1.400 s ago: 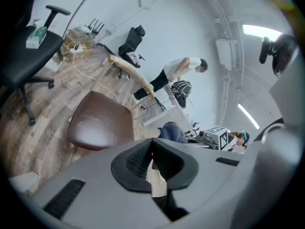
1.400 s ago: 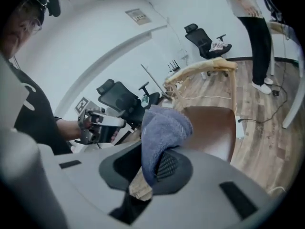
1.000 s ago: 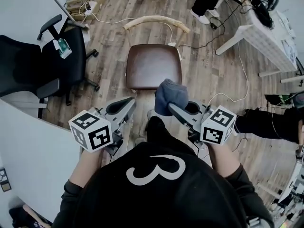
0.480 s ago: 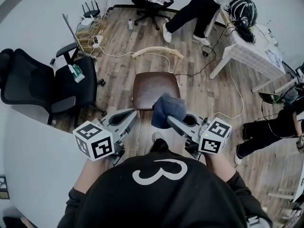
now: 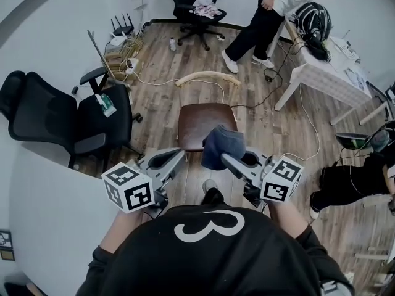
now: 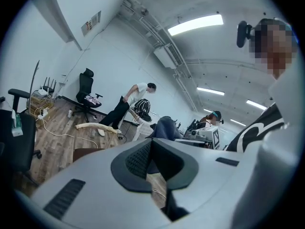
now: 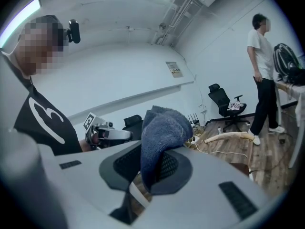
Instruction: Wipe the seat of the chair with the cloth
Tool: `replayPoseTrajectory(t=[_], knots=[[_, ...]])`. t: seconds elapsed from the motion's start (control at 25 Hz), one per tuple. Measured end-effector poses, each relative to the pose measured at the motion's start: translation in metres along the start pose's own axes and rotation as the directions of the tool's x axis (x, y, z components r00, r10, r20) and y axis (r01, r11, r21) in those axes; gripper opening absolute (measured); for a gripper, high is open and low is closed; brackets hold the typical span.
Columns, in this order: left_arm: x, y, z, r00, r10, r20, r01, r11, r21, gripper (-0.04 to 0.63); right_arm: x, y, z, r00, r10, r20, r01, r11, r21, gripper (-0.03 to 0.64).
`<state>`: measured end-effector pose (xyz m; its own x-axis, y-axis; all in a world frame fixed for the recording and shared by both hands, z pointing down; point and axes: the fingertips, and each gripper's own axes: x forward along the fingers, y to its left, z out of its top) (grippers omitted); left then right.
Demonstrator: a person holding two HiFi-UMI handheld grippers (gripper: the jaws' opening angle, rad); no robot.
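Observation:
The chair has a brown seat (image 5: 205,124) and a curved pale wooden backrest (image 5: 208,76); it stands on the wood floor ahead of me. My right gripper (image 5: 229,160) is shut on a blue cloth (image 5: 222,145), which bunches up above its jaws and hangs in the air at the seat's near edge. In the right gripper view the cloth (image 7: 161,131) sticks up from between the pads. My left gripper (image 5: 174,158) is held level beside it, shut with nothing in it; its jaws (image 6: 152,162) stand together. Both grippers are above the seat, not touching it.
A black office chair (image 5: 58,119) stands close on the left, next to a white partition (image 5: 37,214). A white table (image 5: 327,71) with a bag is at the right, a person (image 5: 268,14) standing by it. Cables (image 5: 302,122) trail over the floor. Another office chair (image 5: 191,5) is at the back.
The head view has drawn back and up, so the chair looks smaller and farther. Both grippers keep their pose, the cloth still held. The standing person came into fuller view.

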<state>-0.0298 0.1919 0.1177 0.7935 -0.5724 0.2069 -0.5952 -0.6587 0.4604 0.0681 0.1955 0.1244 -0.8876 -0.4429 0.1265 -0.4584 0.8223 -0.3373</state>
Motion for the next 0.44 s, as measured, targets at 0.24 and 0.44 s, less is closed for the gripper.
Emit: replayPoseTrajectory(t=[0.24,0.44], knots=[[-0.004,0.008,0.003,0.998,0.057,0.017,-0.056,0.996,-0.065,0.014,0.003,-0.002,0.0,1.0,0.018,-0.001,-0.018,1.0,0.009,0.049],[-0.004,0.004,-0.001,0.998,0.053,0.022,-0.051,0.995,-0.089,0.014,0.002,0.002,-0.01,0.999,0.031,-0.029,-0.03,0.999,0.016,0.049]])
